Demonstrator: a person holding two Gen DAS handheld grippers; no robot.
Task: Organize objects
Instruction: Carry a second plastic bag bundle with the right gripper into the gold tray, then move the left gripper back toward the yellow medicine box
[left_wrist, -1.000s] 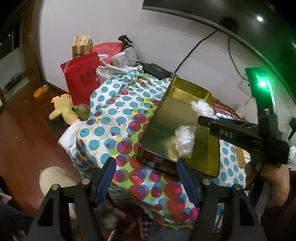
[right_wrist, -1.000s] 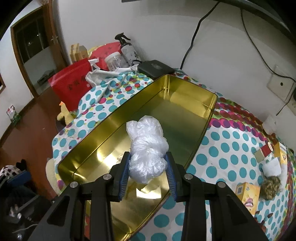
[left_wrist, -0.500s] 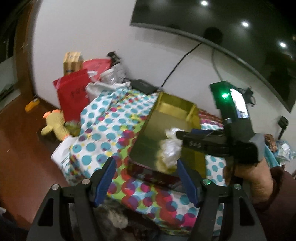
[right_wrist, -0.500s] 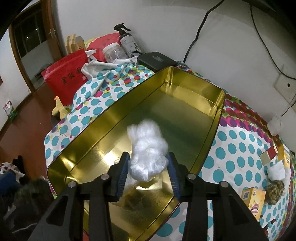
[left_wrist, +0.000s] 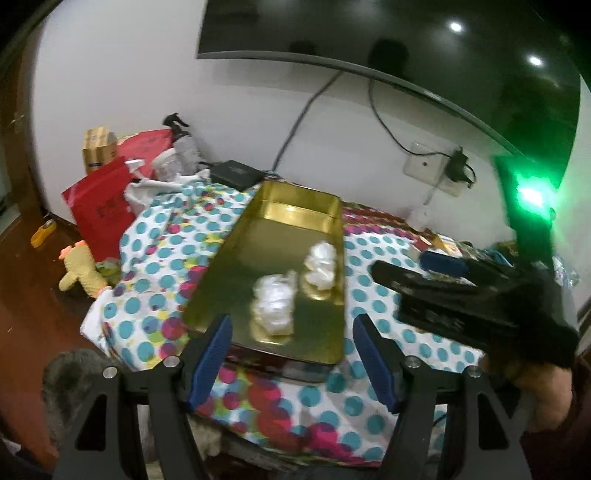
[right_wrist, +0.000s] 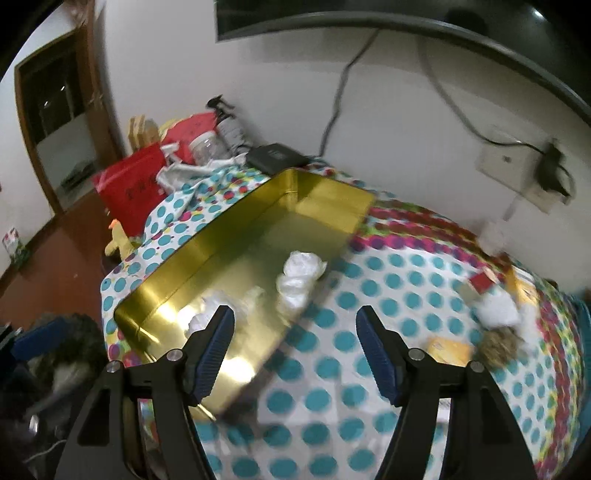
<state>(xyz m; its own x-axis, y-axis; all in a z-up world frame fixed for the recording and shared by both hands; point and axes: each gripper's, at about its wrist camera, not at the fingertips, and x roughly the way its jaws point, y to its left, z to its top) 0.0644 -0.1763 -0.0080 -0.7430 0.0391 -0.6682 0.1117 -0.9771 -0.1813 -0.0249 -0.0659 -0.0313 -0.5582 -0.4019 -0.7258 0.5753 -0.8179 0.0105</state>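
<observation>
A gold tin (left_wrist: 236, 280) lies on the polka-dot cloth, and two crumpled white plastic bags (left_wrist: 275, 304) (left_wrist: 321, 264) rest inside it. My left gripper (left_wrist: 291, 321) hovers open over the tin's near end with nothing between its fingers. In the right wrist view the tin (right_wrist: 229, 240) is at the left, with one bag (right_wrist: 301, 275) by its right wall and the other (right_wrist: 218, 306) blurred nearer. My right gripper (right_wrist: 294, 314) is above the tin's right rim; its jaws are opening and nothing is between them. It also shows as a black body (left_wrist: 461, 295) right of the tin.
A red bag (left_wrist: 103, 210), a spray bottle (left_wrist: 181, 136) and a black box (left_wrist: 236, 173) crowd the far left end. A yellow plush toy (left_wrist: 79, 269) lies on the floor. Small boxes (right_wrist: 448, 349), a white packet (right_wrist: 496, 310) and a brown clump (right_wrist: 498, 343) sit on the cloth at right.
My right gripper has opened and let go of the white bag, which now lies in the tin, and has drawn back to the right. The left gripper has pulled back and up, still open.
</observation>
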